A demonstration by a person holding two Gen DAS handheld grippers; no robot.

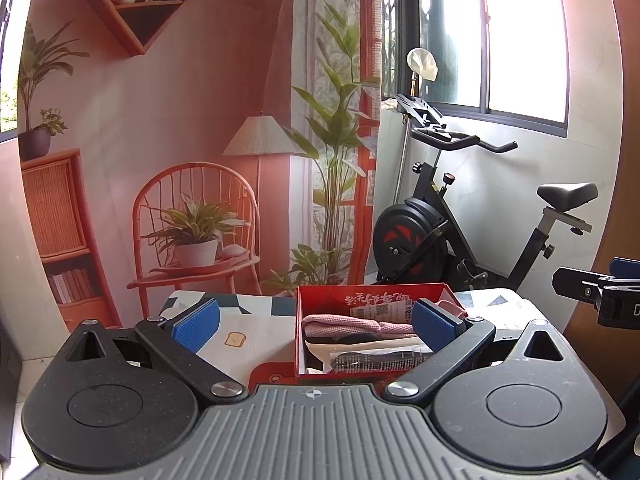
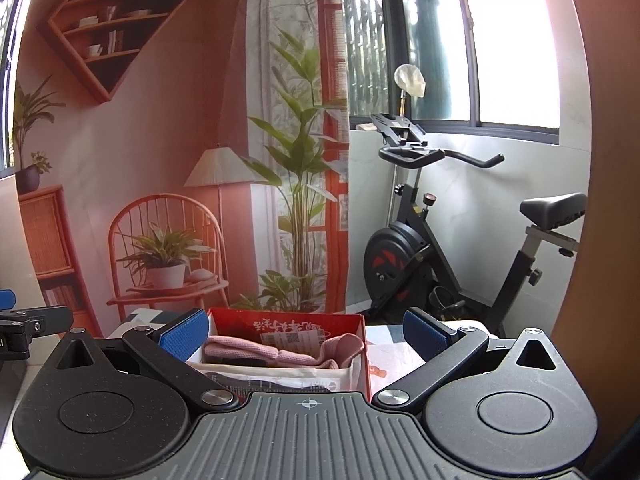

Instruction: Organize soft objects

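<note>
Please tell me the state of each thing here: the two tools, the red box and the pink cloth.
Left tool: open, holding nothing.
Right tool: open, holding nothing.
Red box: open, no lid on it.
Pink cloth: crumpled, lying inside the red box.

Red box (image 1: pixel 372 300) at lower centre, white script on its inner wall. Pink knitted cloth (image 1: pixel 352 326) inside, over black and cream pieces. Blue textured pads (image 2: pixel 186 334) on black gripper fingers. White tablecloth (image 1: pixel 240 332) with blue-grey patches and small toast print. Black exercise bike (image 2: pixel 424 256), red-marked flywheel, at right. Terracotta backdrop (image 2: pixel 160 128) upper left.
</note>
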